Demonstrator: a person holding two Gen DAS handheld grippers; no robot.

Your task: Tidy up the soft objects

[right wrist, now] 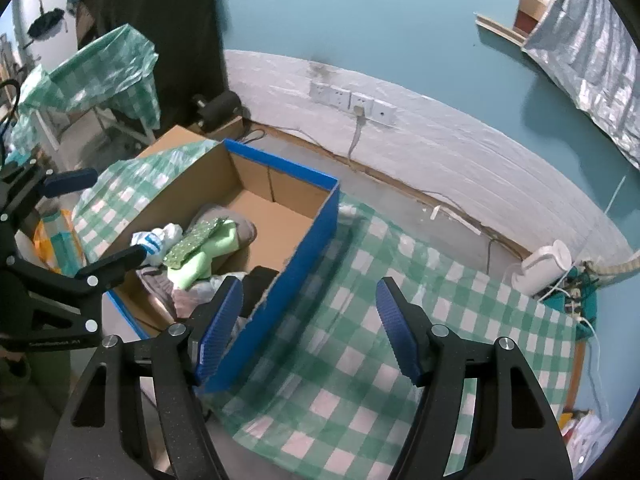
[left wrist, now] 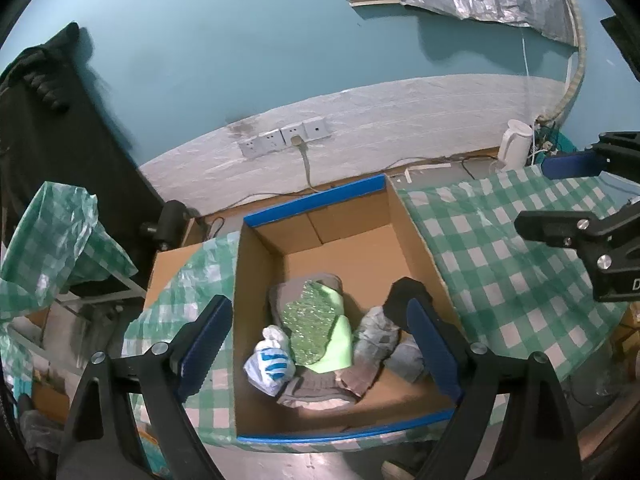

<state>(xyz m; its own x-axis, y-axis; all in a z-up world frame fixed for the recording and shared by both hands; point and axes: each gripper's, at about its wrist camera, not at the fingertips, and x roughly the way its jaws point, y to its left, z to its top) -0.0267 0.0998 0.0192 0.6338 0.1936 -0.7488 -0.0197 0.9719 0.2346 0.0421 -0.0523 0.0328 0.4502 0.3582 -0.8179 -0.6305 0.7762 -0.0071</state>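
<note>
The left tongs [left wrist: 316, 344] stand spread at their widest with nothing between the blue pads, hovering above the near half of the open brown cardboard box with blue-taped rims [left wrist: 312, 204]. Just below them lies the pile of soft things: a white knotted bundle with blue stripes [left wrist: 270, 364] at 7 o'clock of the heap, a pale green cloth with a sequinned patch [left wrist: 320, 332] in the middle, grey garments [left wrist: 320, 390] under it, and a crumpled grey piece [left wrist: 374, 332] at 3 o'clock. All look light, limp and non-fragile; they should yield, so a pinch on a thick fold or the bundle's knot seems surest, the sequins possibly slippery. The right tongs [right wrist: 310, 332] are partly open and empty, over the green-and-white checked cloth on the counter [right wrist: 380, 320]. At 12 o'clock runs the teal wall [left wrist: 240, 40].
</note>
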